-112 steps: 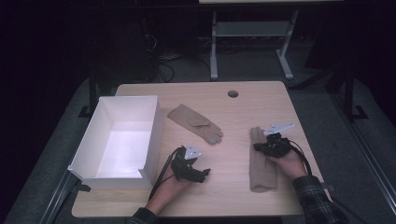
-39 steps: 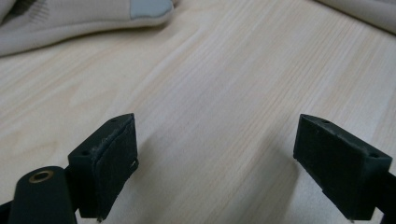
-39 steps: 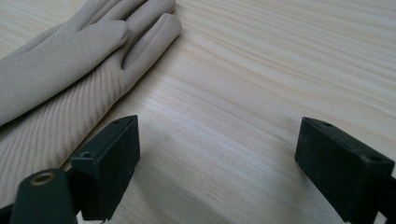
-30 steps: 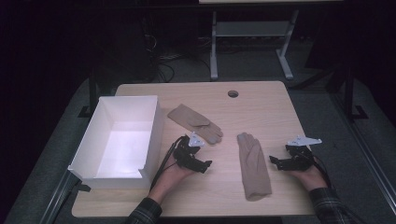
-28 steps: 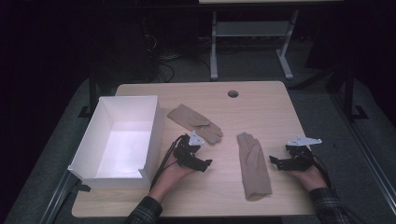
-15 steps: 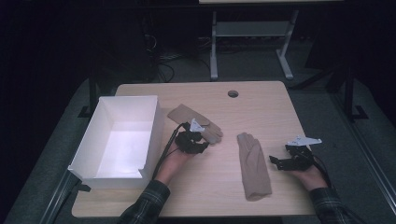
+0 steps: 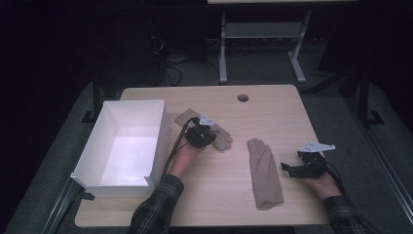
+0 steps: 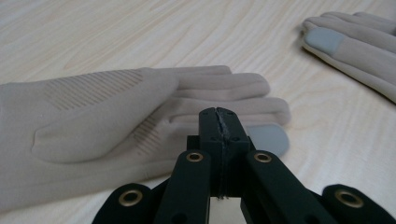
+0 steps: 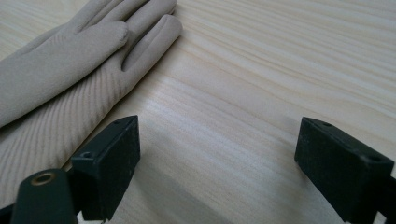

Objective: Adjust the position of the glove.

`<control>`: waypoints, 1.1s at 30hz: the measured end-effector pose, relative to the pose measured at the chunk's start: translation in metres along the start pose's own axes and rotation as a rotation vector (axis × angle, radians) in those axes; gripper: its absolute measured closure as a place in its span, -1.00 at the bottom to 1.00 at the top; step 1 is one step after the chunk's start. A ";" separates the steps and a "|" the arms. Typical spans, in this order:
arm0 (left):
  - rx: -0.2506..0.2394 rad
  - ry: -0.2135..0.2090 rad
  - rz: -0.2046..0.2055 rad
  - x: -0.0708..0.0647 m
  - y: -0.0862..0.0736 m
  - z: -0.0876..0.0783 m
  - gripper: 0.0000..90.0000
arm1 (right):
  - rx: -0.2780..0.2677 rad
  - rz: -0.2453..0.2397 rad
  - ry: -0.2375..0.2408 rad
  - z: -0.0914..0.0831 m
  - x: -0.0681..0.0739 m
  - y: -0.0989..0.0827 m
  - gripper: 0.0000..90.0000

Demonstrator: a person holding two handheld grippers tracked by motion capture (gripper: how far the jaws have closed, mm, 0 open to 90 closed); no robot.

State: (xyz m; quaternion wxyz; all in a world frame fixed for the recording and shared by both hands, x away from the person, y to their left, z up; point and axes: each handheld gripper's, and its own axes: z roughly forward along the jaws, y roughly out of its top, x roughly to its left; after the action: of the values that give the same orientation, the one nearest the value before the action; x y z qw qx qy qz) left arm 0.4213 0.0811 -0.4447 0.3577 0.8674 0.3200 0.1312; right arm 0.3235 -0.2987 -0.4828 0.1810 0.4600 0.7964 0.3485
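Left gripper [image 7: 200, 135]: over the near glove, at the person's left of the table; its jaws have just been closing and now stand pressed together, seen up close in the left gripper view [image 8: 219, 116]

Near glove [image 8: 116, 112]: a tan glove lying flat on the wood, palm area to the left and fingers to the right in the left gripper view; the shut jaw tips sit right on its lower fingers, beside the grey fingertip patch; whether any cloth is pinched between them I cannot tell

Same glove from above [image 7: 221, 138]: partly covered by the gripper, just beside the box's right wall

Right gripper [image 7: 301, 167]: at the person's right, low over the table, jaws standing wide with bare wood between them [image 9: 217, 163]

Second glove [image 7: 264, 174]: lies lengthwise between the two hands, fingers away from the person; just to the left of the right gripper, apart from it; in the right gripper view [image 9: 70, 65] it runs past the left jaw

White box [image 7: 92, 153]: open-topped, at the left edge of the table

Table [image 7: 272, 112]: pale wood, a round hole [image 7: 242, 98] near its far edge

In the way: nothing lies between either gripper and its glove
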 end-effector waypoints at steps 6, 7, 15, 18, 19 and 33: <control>0.038 -0.017 -0.010 -0.001 -0.003 0.014 0.99 | -0.001 -0.001 0.000 0.000 0.000 0.000 -0.70; 0.057 -0.025 0.002 -0.002 -0.006 0.018 0.99 | -0.001 -0.001 -0.001 0.000 0.000 0.000 -0.70; 0.067 -0.063 -0.016 -0.006 -0.008 0.015 0.99 | 0.000 0.000 -0.001 0.000 0.000 0.000 -0.70; 0.084 -0.076 0.004 -0.015 -0.010 0.012 1.00 | 0.000 0.002 -0.001 0.000 0.000 0.000 -0.70; 0.081 -0.080 0.007 -0.019 -0.010 0.011 1.00 | 0.000 0.001 -0.001 0.000 0.000 0.000 -0.70; 0.071 -0.153 0.036 -0.058 -0.021 0.002 1.00 | 0.000 0.003 -0.002 0.000 0.000 0.000 -0.70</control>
State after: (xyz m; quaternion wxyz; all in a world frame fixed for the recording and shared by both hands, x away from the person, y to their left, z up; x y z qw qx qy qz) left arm 0.3680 0.0535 -0.4605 0.3477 0.8927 0.2804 0.0595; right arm 0.3239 -0.2983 -0.4828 0.1810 0.4616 0.7955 0.3484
